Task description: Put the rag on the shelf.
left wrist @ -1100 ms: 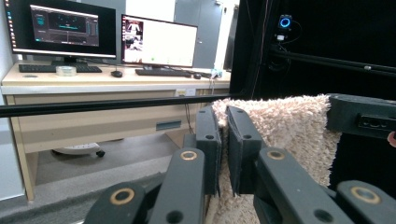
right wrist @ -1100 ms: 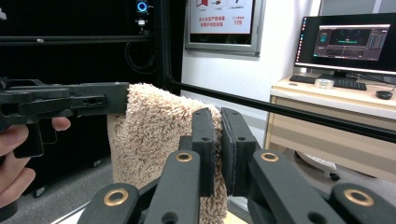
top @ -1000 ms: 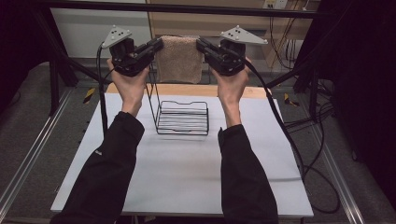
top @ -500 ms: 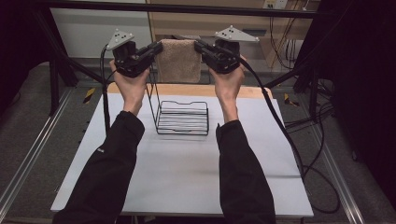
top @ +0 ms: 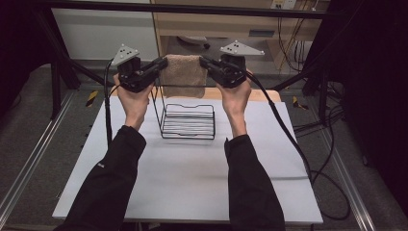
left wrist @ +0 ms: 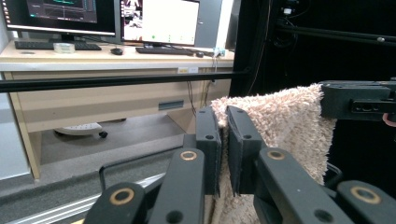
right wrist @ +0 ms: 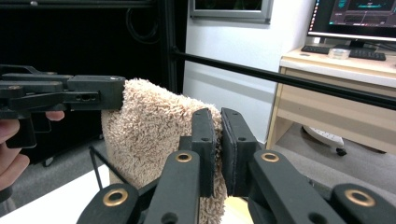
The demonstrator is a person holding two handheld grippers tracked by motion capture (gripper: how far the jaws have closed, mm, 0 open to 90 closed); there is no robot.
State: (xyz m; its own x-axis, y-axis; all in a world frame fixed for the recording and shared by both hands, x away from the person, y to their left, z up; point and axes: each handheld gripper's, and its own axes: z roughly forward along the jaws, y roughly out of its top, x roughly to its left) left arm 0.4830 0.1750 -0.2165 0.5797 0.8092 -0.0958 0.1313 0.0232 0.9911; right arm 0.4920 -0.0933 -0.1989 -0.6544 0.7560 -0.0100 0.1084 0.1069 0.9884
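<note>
Towel (top: pixel 183 74), beige and fluffy, hangs in the air above the far edge of the tabletop (top: pixel 192 183), stretched flat between the two tools. Left gripper (top: pixel 161 63) pinches the towel's upper left corner; in the left gripper view its jaws stand narrow with the pile squeezed between them (left wrist: pixel 223 140). Right gripper (top: pixel 204 61) pinches the upper right corner; in the right gripper view the jaws are likewise nearly together on the cloth edge (right wrist: pixel 217 144). Both grippers sit level with each other, each gripped by a hand, forearms in black sleeves coming up from the near edge.

Black wire rack (top: pixel 187 120) stands on the tabletop near the far edge, about mid-width, below and just in front of the towel's lower hem. Its upright wire frame rises at its left side, reaching up to the towel. Whether hem and frame touch cannot be told.
</note>
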